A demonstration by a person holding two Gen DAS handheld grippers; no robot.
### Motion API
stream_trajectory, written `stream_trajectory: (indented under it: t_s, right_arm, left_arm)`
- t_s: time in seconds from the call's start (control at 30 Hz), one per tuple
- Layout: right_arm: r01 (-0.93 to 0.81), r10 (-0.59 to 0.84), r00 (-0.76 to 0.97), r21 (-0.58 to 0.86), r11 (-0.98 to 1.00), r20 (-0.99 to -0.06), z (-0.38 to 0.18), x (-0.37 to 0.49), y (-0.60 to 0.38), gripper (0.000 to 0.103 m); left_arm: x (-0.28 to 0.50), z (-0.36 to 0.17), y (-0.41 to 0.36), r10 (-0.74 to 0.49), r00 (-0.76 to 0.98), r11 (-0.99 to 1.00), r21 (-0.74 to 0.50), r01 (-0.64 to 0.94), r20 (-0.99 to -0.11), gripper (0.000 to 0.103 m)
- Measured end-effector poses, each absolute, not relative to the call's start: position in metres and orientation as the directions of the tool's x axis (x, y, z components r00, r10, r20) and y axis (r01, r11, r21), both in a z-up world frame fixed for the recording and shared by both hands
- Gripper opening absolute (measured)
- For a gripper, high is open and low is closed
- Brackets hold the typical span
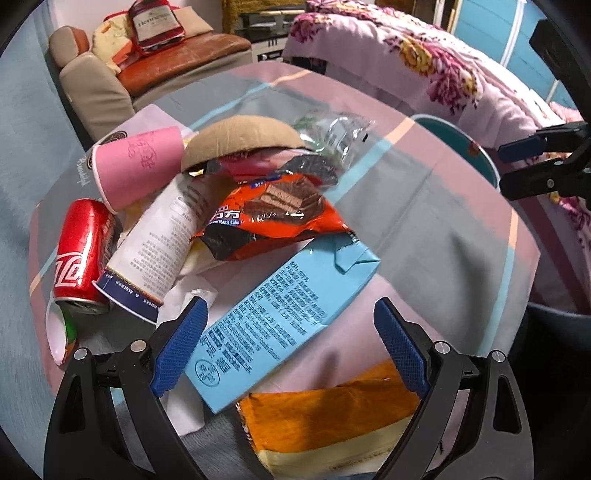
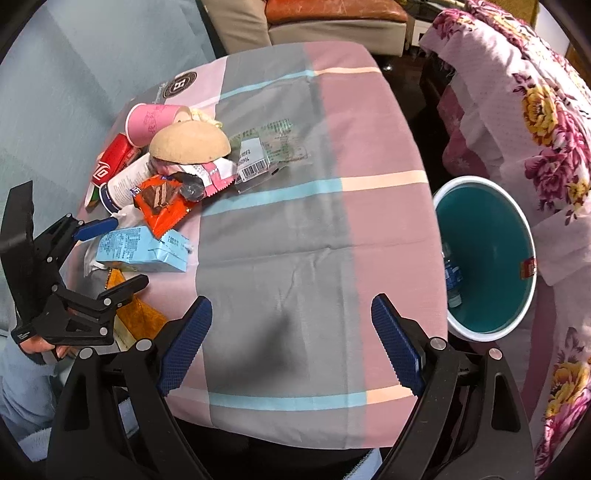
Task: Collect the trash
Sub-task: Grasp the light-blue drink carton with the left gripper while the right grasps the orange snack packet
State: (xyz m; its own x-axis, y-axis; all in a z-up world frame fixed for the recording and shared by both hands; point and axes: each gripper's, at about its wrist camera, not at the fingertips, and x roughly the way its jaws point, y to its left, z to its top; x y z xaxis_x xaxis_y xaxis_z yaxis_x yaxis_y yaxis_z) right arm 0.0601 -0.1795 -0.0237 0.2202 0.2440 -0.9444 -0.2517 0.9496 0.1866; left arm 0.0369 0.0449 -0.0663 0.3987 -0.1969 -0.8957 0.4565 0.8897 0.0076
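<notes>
left wrist view, hidden: orange packet point(image 1: 328, 417) cut off at the bottom edge; clear wrapper point(image 1: 332, 136) hard to read behind the tan bowl point(image 1: 240, 138).
left wrist view, pose: left gripper point(image 1: 291, 347) angled steeply down, fingers spread wide over the blue carton point(image 1: 280, 317), not pressing it.
right wrist view, hidden: bottle point(image 2: 451, 273) half hidden inside the teal bin point(image 2: 487, 254), just off the worktop's point(image 2: 295, 240) right edge.
right wrist view, pose: right gripper point(image 2: 291, 339) tilted down over bare cloth, fingers released, empty; trash pile at the left edge.

Readable print among the trash
"Hennessy" on the red bag point(image 1: 155, 22); "Magic Cube" on the orange wrapper point(image 1: 273, 218); "ALDI" on the white tube point(image 1: 155, 251)
</notes>
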Motion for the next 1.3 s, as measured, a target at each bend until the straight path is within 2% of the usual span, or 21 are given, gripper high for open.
stream_trajectory:
  t_s: [0.03,0.1,0.13,0.17,0.23,0.53,0.6,0.67,0.9,1.0,1.17,1.3]
  right_arm:
    - [-0.251,0.245,0.214,0.189,0.949,-0.945,-0.026,0.061,-0.178,0.084]
    - [-0.250,0.249,0.205,0.195,0.948,-0.947,-0.030,0.063,-0.176,0.084]
    - [-0.250,0.250,0.202,0.197,0.948,-0.947,-0.031,0.064,-0.176,0.084]
    - [-0.249,0.251,0.199,0.199,0.948,-0.947,-0.033,0.065,-0.175,0.084]
    - [-0.246,0.253,0.190,0.204,0.948,-0.949,-0.038,0.067,-0.175,0.084]
    - [-0.233,0.261,0.167,0.219,0.947,-0.951,-0.051,0.075,-0.176,0.084]
    - [-0.232,0.261,0.167,0.219,0.948,-0.951,-0.052,0.074,-0.178,0.084]
    - [-0.230,0.260,0.168,0.219,0.948,-0.951,-0.053,0.073,-0.180,0.084]
    - [-0.258,0.266,0.164,0.219,0.941,-0.950,-0.054,0.061,-0.176,0.084]
    - [-0.274,0.272,0.164,0.221,0.936,-0.948,-0.052,0.053,-0.172,0.084]
    - [-0.356,0.293,0.123,0.233,0.905,-0.948,-0.053,0.030,-0.146,0.084]
    - [-0.444,0.305,0.062,0.247,0.861,-0.950,-0.060,0.007,-0.116,0.084]
  left_arm:
    - [0.038,-0.068,0.045,-0.199,0.394,0.887,0.006,0.461,-0.898,0.092]
    - [0.040,-0.070,0.044,-0.207,0.390,0.882,0.001,0.470,-0.897,0.083]
    - [0.039,-0.070,0.043,-0.217,0.386,0.877,-0.006,0.480,-0.897,0.071]
    - [0.038,-0.068,0.042,-0.242,0.376,0.868,-0.027,0.496,-0.894,0.065]
    - [0.036,-0.067,0.038,-0.268,0.368,0.856,-0.044,0.515,-0.890,0.060]
    - [0.045,-0.088,0.025,-0.225,0.319,0.851,-0.026,0.524,-0.921,0.061]
    - [0.045,-0.089,0.023,-0.229,0.327,0.852,-0.026,0.523,-0.917,0.053]
    - [0.042,-0.084,0.023,-0.245,0.335,0.854,-0.039,0.519,-0.910,0.038]
    - [0.041,-0.038,0.037,-0.345,0.403,0.874,-0.135,0.466,-0.848,0.038]
    - [0.037,-0.023,0.040,-0.348,0.437,0.885,-0.137,0.445,-0.829,0.038]
    - [0.026,-0.003,0.060,-0.391,0.475,0.899,-0.217,0.381,-0.788,0.038]
    - [0.011,0.005,0.077,-0.352,0.519,0.926,-0.209,0.313,-0.779,0.038]
